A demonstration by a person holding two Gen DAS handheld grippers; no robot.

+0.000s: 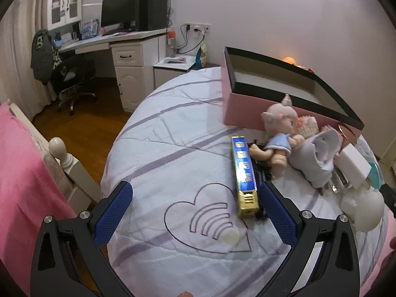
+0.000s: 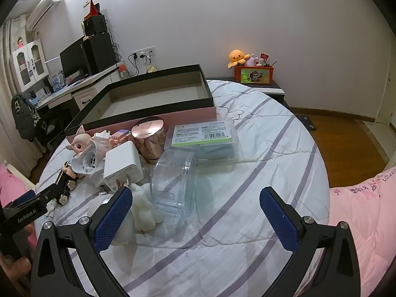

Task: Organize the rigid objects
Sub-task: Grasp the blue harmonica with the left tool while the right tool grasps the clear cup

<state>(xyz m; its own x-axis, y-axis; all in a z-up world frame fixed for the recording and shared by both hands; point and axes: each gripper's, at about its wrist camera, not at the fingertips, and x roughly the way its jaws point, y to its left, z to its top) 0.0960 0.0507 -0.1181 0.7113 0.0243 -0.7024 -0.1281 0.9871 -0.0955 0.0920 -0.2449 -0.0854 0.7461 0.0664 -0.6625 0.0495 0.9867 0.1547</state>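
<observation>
Left gripper (image 1: 195, 210) spread wide over the striped bed cover (image 1: 173, 128), nothing between the blue pads; right-hand pad just beside the near end of a long blue-and-gold box (image 1: 243, 173) lying flat by the heart outline. Right gripper (image 2: 195, 212) likewise wide open and empty, hanging above the cover; left pad just in front of a white figurine (image 2: 146, 210), contact not discernible. Just beyond, a clear plastic container (image 2: 173, 183) on its side, and a white plug adapter (image 2: 122, 164) leaning in the clutter. Left of that, a pig doll in blue (image 1: 277, 133), lying against a grey-white wrapped item (image 1: 319, 153). Behind the adapter, a rose-gold lidded tin (image 2: 148, 136), upright; beside it a flat clear pack with green label (image 2: 203, 133). Farther back, a large pink box with black rim (image 2: 148, 99), open and empty inside, resting on the bed. Beyond, desk with monitor (image 1: 118, 12), nightstand with an orange plush (image 2: 237, 58).
</observation>
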